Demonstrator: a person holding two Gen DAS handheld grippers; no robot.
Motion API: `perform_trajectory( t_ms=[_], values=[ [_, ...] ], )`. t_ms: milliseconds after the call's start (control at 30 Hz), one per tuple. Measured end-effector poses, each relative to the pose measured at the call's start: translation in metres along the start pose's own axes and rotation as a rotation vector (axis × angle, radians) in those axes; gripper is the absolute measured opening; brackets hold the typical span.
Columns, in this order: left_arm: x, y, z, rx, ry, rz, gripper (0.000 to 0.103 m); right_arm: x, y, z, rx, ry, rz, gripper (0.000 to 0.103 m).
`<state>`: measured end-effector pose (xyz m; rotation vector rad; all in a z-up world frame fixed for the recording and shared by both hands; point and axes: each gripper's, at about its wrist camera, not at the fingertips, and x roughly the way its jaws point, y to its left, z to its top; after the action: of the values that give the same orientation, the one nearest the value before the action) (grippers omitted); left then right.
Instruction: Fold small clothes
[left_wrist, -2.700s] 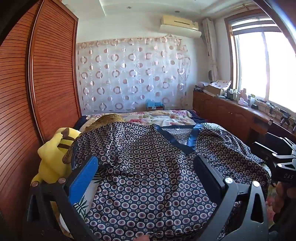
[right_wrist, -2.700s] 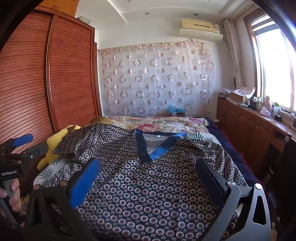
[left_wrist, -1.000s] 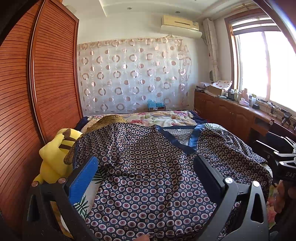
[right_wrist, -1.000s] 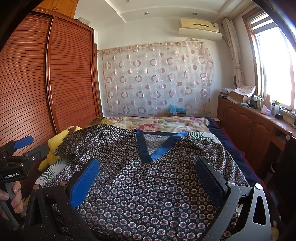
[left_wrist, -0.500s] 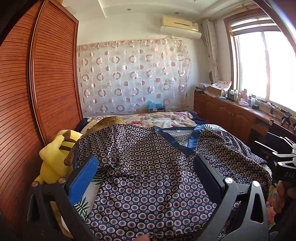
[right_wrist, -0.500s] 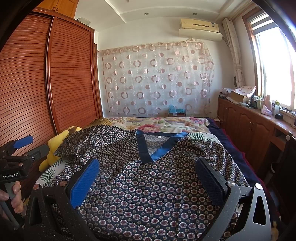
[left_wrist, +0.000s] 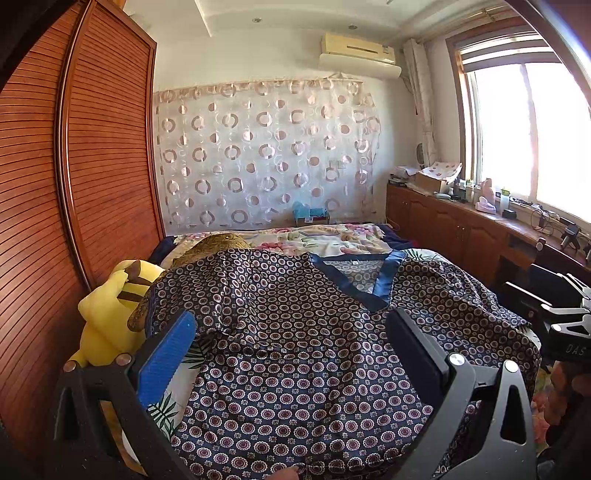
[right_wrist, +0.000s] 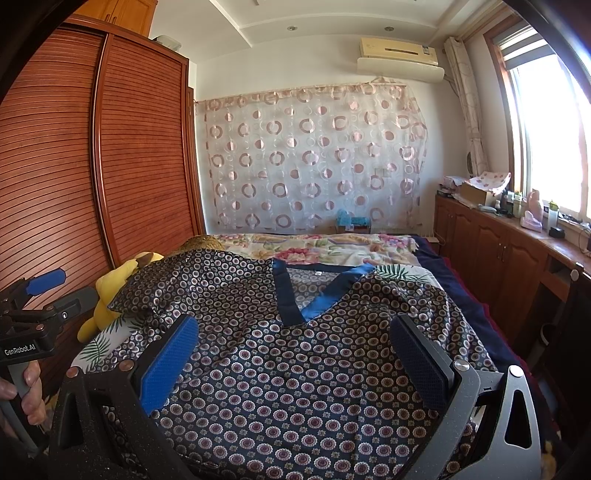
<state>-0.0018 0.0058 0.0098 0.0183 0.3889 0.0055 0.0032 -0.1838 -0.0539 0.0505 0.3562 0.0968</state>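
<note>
A dark navy top with a small circle print and a blue V-neck band lies spread flat on the bed, neck at the far end. It also shows in the right wrist view. My left gripper is open and empty, held above the hem at the near left. My right gripper is open and empty above the hem at the near right. Each gripper also shows at the edge of the other's view: the right one and the left one.
A yellow plush toy lies at the bed's left edge against the wooden slatted wardrobe. A floral quilt covers the far end of the bed. Wooden cabinets with clutter run under the window on the right.
Both grippers have tilted up very slightly. The top has not moved and both grippers stay open.
</note>
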Motion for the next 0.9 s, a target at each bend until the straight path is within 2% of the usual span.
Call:
perform_trajectory(
  t_ms=[433, 633, 900],
  values=[
    [-0.001, -0.005, 0.004, 0.000, 0.006, -0.004, 0.103, 0.002, 0.001, -0.002, 0.001, 0.000, 0.002, 0.103],
    [0.015, 0.002, -0.003, -0.019, 0.058, -0.008, 0.103, 0.010, -0.003, -0.006, 0.022, 0.016, 0.038, 0.103],
    [0.047, 0.040, -0.021, -0.054, 0.140, 0.034, 0.103, 0.031, -0.007, -0.008, 0.005, 0.049, 0.051, 0.103]
  ],
)
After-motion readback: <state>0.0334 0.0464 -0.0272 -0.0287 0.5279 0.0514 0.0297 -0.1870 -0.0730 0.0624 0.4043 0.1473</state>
